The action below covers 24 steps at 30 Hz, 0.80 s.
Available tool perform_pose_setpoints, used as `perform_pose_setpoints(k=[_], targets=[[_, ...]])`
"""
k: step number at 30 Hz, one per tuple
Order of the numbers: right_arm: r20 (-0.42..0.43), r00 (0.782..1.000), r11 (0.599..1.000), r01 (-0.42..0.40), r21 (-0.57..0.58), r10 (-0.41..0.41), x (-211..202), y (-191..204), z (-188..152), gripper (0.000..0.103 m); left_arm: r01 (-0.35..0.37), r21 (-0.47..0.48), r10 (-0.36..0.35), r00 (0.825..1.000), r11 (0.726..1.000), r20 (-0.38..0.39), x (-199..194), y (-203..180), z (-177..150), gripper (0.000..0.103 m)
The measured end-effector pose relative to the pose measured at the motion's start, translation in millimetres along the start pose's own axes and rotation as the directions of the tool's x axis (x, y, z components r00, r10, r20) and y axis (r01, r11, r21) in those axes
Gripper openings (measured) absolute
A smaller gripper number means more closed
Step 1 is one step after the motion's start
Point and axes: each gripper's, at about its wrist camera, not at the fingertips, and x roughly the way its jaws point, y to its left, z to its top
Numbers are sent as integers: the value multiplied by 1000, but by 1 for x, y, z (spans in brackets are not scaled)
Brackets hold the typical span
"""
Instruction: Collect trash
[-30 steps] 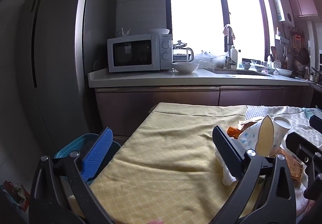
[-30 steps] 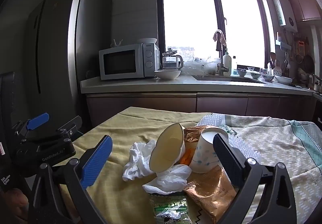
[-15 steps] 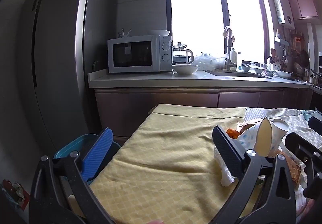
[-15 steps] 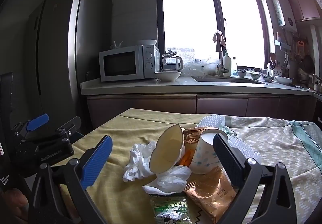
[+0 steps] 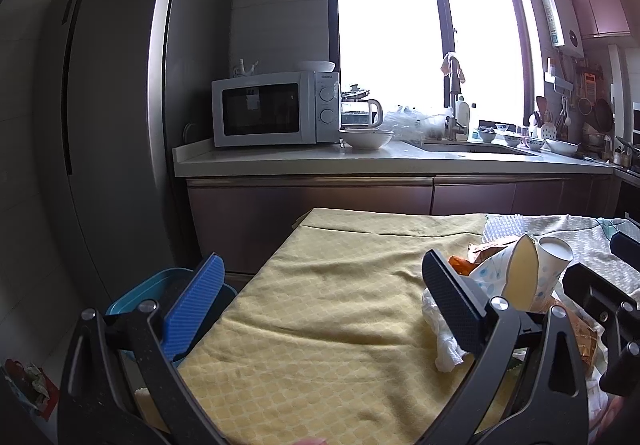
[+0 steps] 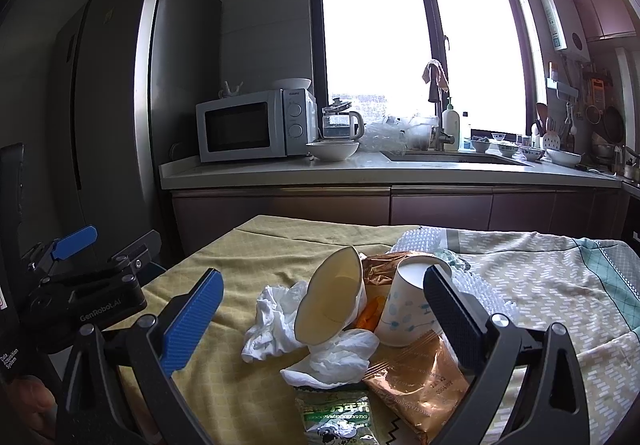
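Trash heap, lying between and just ahead of the spread fingers of our right claw (image 6: 322, 315): a tipped paper cup (image 6: 330, 303) with its mouth toward us, resting on crumpled white tissue (image 6: 276, 319); a second tissue wad (image 6: 336, 363) below it; an upright paper cup with a blue print (image 6: 408, 307) close against the inner face of the claw's black finger; a bit of orange wrapper (image 6: 370, 315) between the two cups; a copper foil packet (image 6: 416, 381) lying flat beside that same finger; a green snack packet (image 6: 338, 419) nearest the claw's base; a second copper foil bag (image 6: 382, 265) behind the cups. Our right claw stands wide apart and pinches nothing. Our left claw (image 5: 318, 293) is likewise spread and empty, over bare yellow cloth (image 5: 320, 325), with the same heap off to the outside of its black finger (image 5: 452, 305). Beyond its blue finger (image 5: 194, 309) we note a blue bin (image 5: 136, 295) below the table edge. A patterned pale cloth (image 6: 540, 285) covers the table outward of our right claw. Farther ahead of both claws: a counter (image 6: 360, 169) carrying a white microwave (image 6: 256, 127), a white bowl (image 6: 332, 150), a glass kettle (image 6: 342, 123), a sink (image 6: 452, 157); a tall grey refrigerator (image 5: 100, 105); a bright window (image 6: 420, 45).
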Motion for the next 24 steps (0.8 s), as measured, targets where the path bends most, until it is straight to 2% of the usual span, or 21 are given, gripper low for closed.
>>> perform_pose_setpoints(k=[24], targets=[[-1, 1000, 1000, -3, 8, 3, 2, -2, -3, 97, 0, -2, 0, 1000, 1000, 5, -2, -3, -2, 98]])
